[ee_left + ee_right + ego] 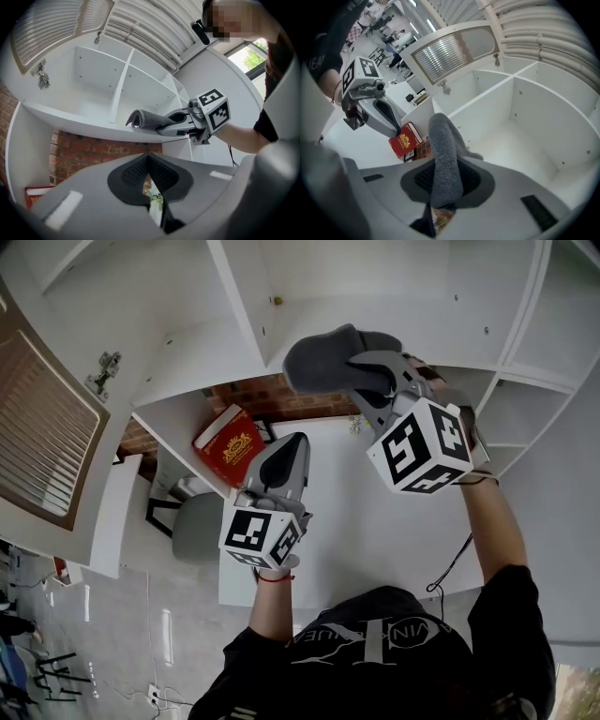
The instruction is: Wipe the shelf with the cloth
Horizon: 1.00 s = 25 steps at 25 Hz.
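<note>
Jaws clamp one cloth, one red book

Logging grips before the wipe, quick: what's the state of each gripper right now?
Left gripper: closed, nothing between its jaws.
Right gripper: closed on the grey cloth.
</note>
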### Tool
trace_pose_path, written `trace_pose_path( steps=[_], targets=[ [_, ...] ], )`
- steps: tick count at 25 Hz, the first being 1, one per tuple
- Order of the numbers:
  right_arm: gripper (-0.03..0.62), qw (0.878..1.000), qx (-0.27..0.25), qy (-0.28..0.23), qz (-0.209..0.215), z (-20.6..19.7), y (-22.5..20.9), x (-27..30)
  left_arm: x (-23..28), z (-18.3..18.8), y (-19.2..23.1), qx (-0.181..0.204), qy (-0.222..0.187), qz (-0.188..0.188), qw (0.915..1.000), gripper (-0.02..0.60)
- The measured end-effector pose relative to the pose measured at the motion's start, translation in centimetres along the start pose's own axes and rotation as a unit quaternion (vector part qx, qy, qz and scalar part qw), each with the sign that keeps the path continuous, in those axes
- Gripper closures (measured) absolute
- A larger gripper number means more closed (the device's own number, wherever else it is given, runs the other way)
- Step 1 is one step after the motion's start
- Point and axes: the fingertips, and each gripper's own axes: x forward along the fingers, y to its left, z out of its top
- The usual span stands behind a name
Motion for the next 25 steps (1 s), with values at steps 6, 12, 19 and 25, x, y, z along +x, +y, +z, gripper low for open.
trace_pose_path(
  steps=[6,12,19,25],
  targets=[
    [0.517,0.996,0.071,-0.047,0.02,0.2,1.7,-2.0,-1.0,-0.1,1.0,0.011,0.004,0.026,0.9996,0.569],
    [0.519,0.978,0.182,-0.089,0.041,-0.6,3.7,-3.0,-1.9,-1.1,2.2,0.013,0.017,0.05,0.9985,0.571],
    [0.519,0.948,0.299,-0.089,0.062,-5.3,7.0,-3.2,-2.8,-2.3,2.8,0.024,0.021,0.062,0.9976,0.569],
    [0.519,0.929,0.36,-0.057,0.061,-9.4,10.2,-3.0,-4.3,-3.6,4.0,0.024,0.033,0.076,0.9963,0.569]
  ],
)
